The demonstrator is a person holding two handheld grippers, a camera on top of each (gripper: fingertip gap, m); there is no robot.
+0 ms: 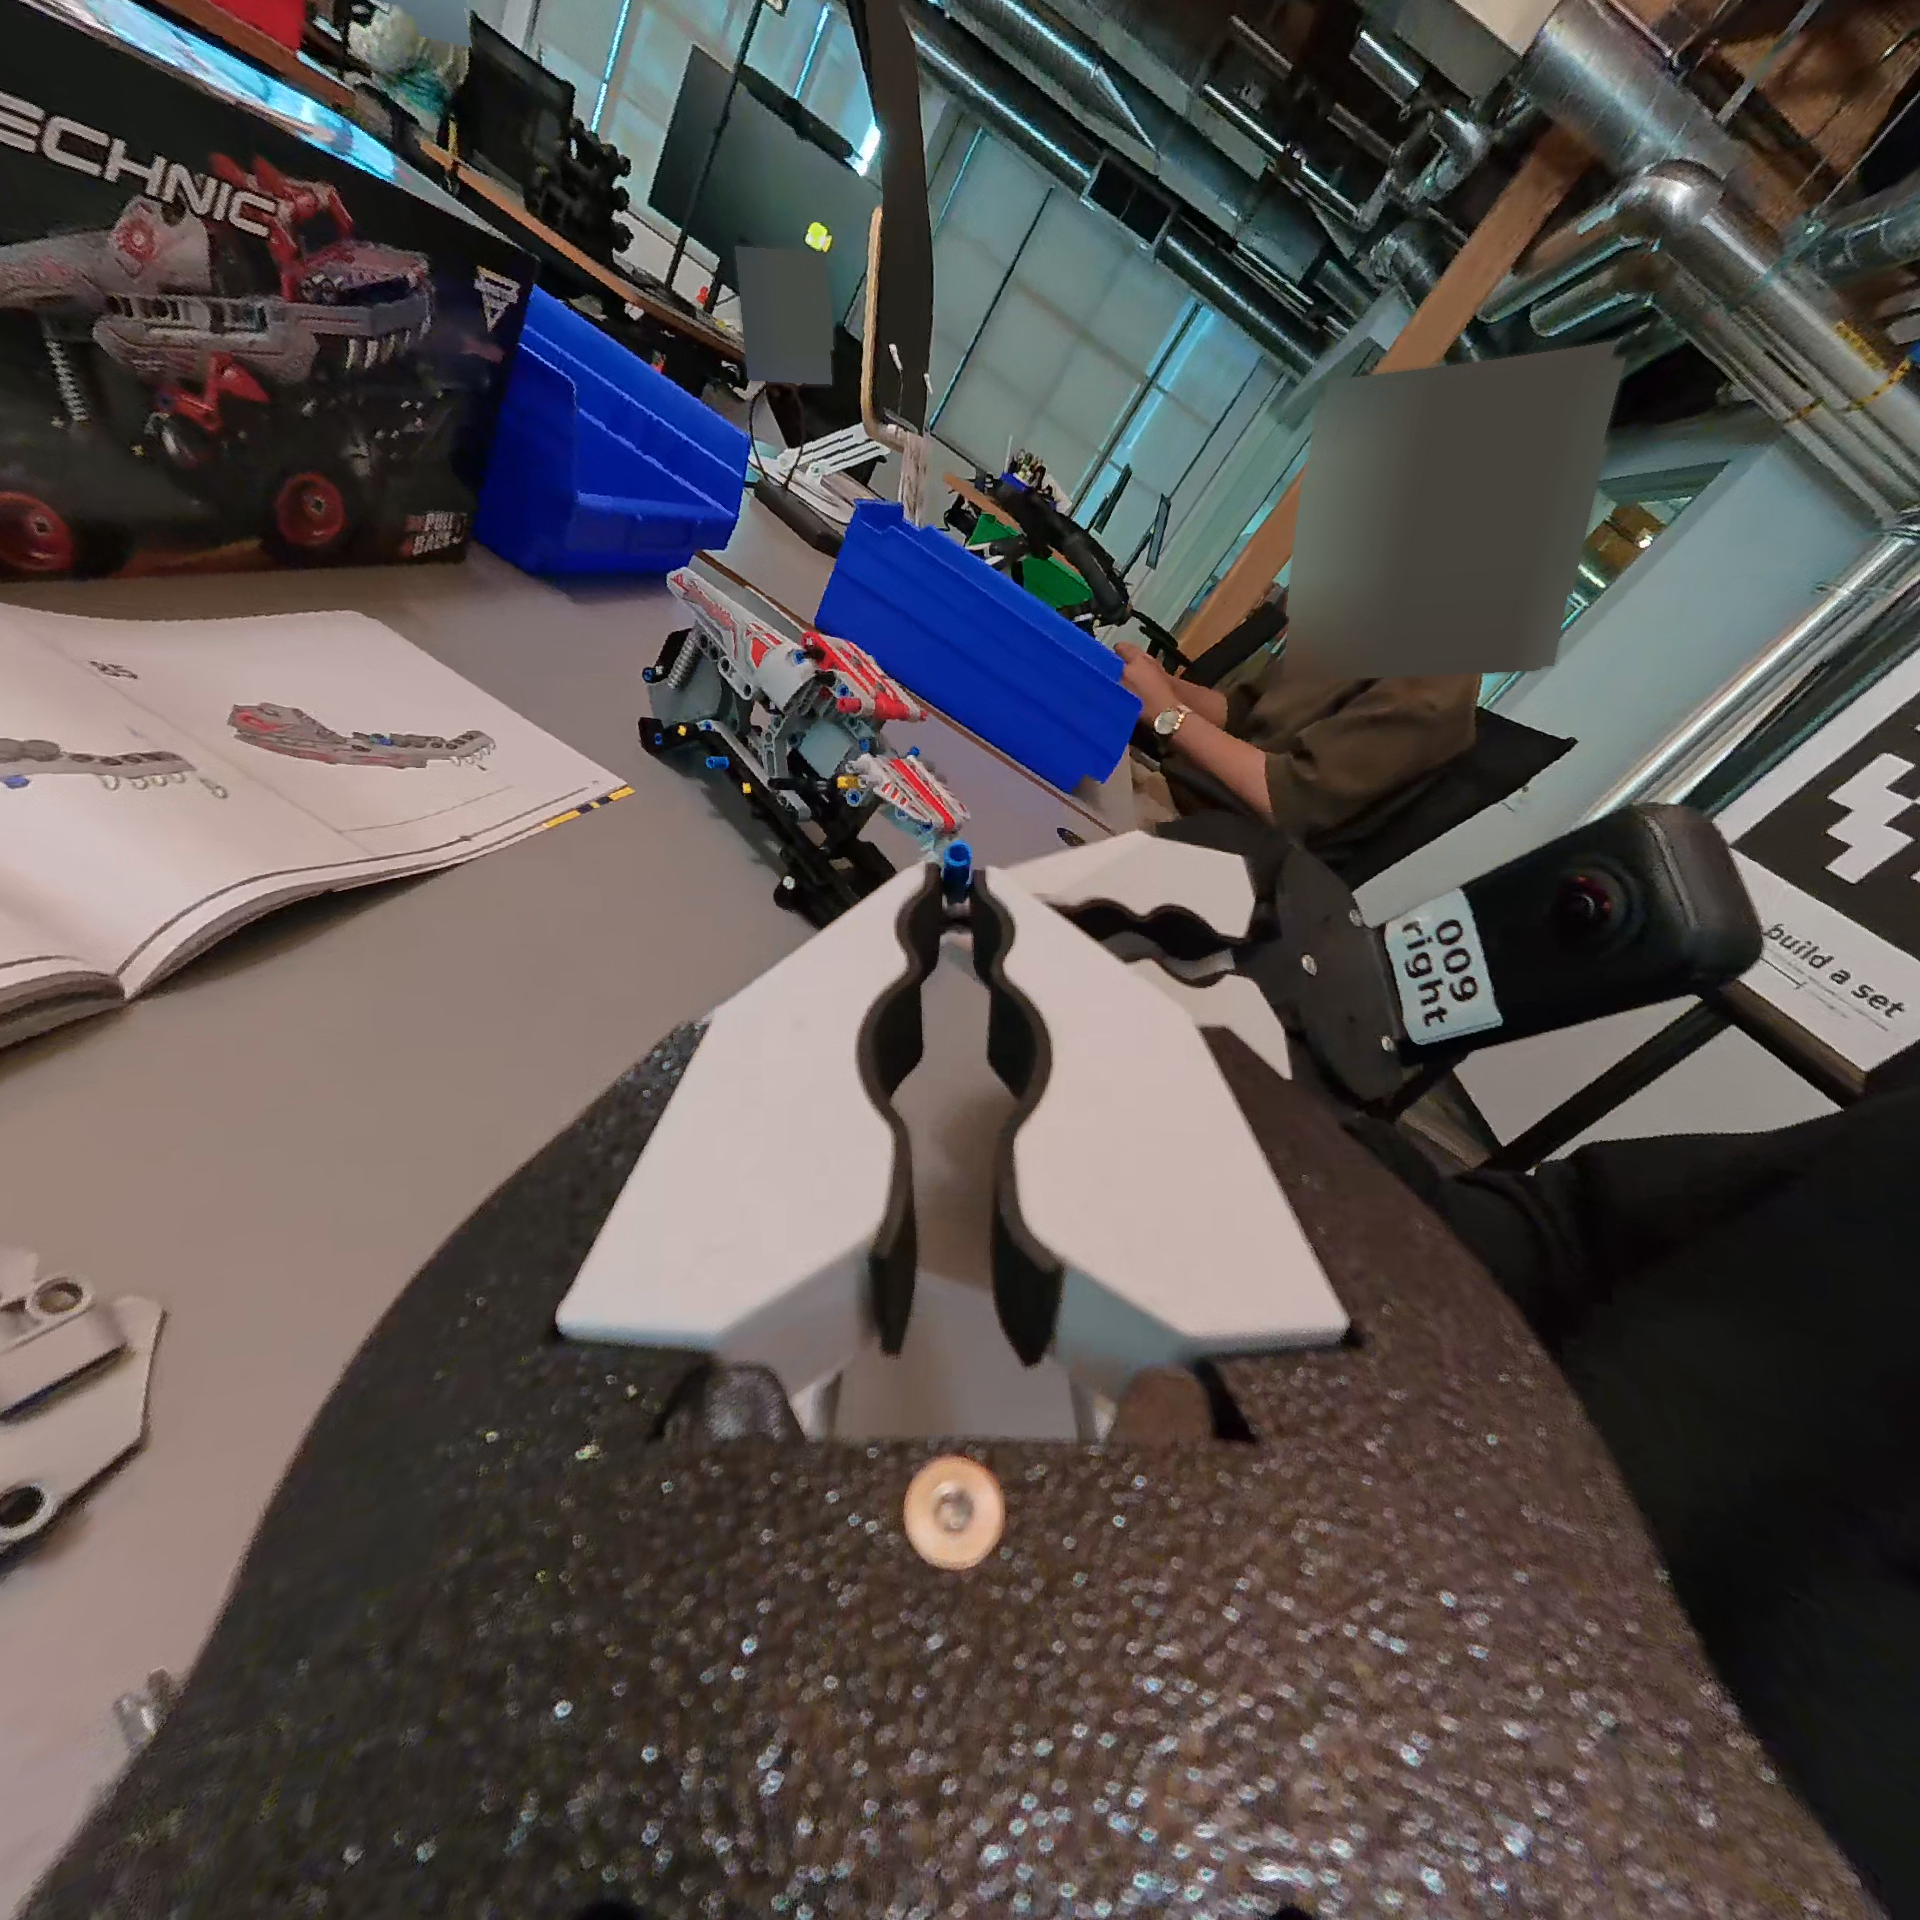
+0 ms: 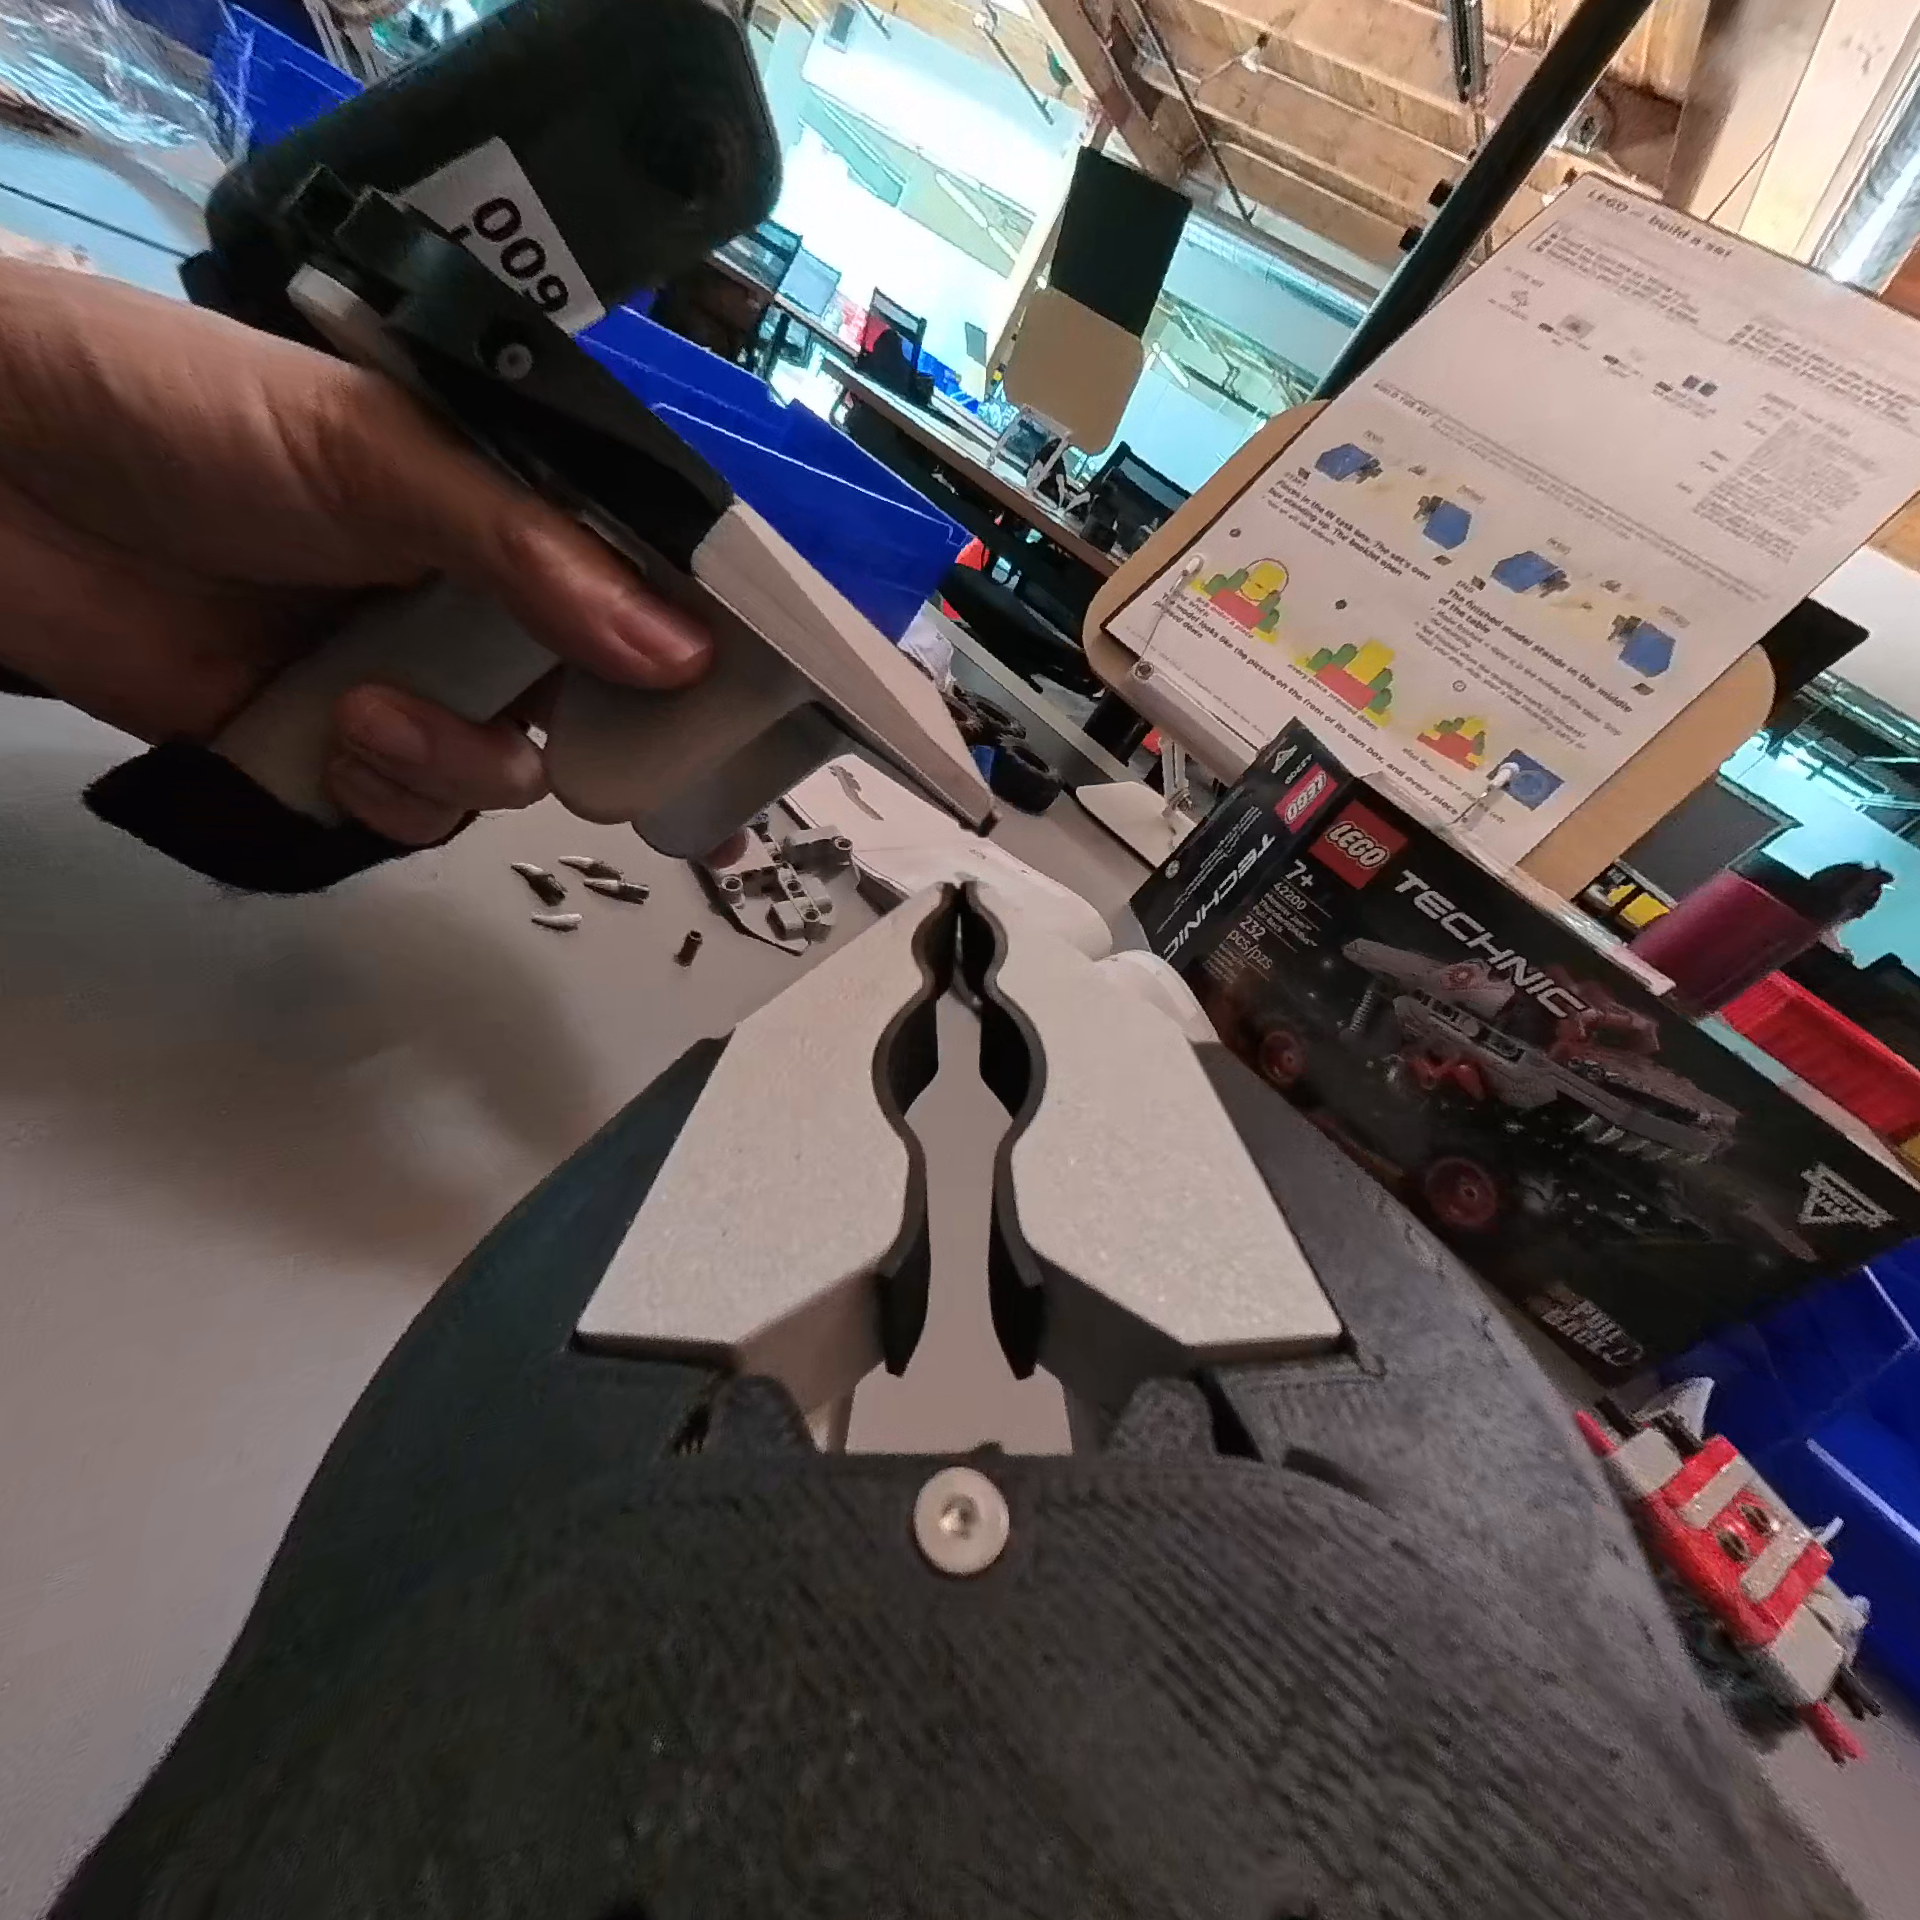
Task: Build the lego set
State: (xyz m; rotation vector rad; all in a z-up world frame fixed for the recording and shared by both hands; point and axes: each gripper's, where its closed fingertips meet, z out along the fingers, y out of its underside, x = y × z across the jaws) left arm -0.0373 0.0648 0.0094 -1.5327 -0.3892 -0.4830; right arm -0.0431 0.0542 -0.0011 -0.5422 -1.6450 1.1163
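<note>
My left gripper [image 1: 957, 902] is shut on a small blue pin [image 1: 957, 858] that sticks out past its tips, close in front of the part-built grey, red and black model [image 1: 800, 717]. It also shows in the right wrist view [image 2: 977, 816], held by a hand above the table. My right gripper [image 2: 958, 906] has its jaws closed, and I see nothing held between the tips. It sits just right of the left gripper in the left wrist view [image 1: 1143, 914]. Loose grey panel pieces [image 2: 779, 894] and small white teeth [image 2: 582, 883] lie on the table beyond it.
An open instruction booklet [image 1: 260, 748] lies at left, with the set's box [image 1: 229, 343] and blue bins [image 1: 613, 447] behind it. Grey panels [image 1: 62, 1361] lie at lower left. A person sits beyond the table [image 1: 1351, 748]. An instruction board [image 2: 1507, 520] stands behind the box [image 2: 1507, 1091].
</note>
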